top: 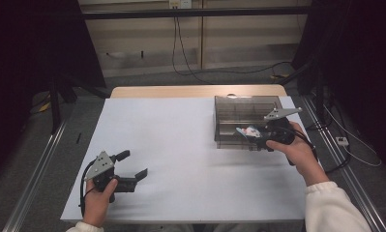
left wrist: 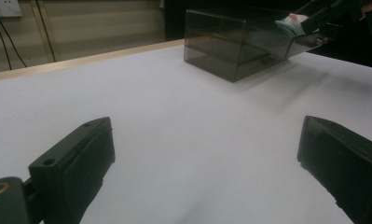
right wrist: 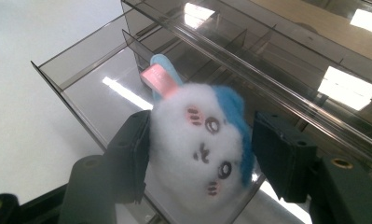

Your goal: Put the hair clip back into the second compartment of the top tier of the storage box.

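At the right of the high view, the right gripper (right wrist: 200,154) grasps a white-and-blue plush toy (right wrist: 200,140) over the smoky plastic drawer organizer (top: 239,113). At lower left, the left gripper (top: 132,164) rests released on the desk (top: 181,145).

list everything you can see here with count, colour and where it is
plush toy: 1, white with blue and a pink ear, clamped between the right gripper's jaws over the open drawer
drawer organiser box: 1, smoky translucent grey, far right part of the table, lower drawer pulled out
table sheet: 1, white, covering most of the table
table top: 1, light wood, bare strip at the far edge
cables: several, black, on the floor and wall behind the table
wall socket: 1, white, on the far wall
left gripper: 1, black with grey plate, near left of the sheet, jaws wide apart, holding nothing
right gripper: 1, black, at the box, shut on the plush toy
hands: 2, in pale sleeves, holding the grippers
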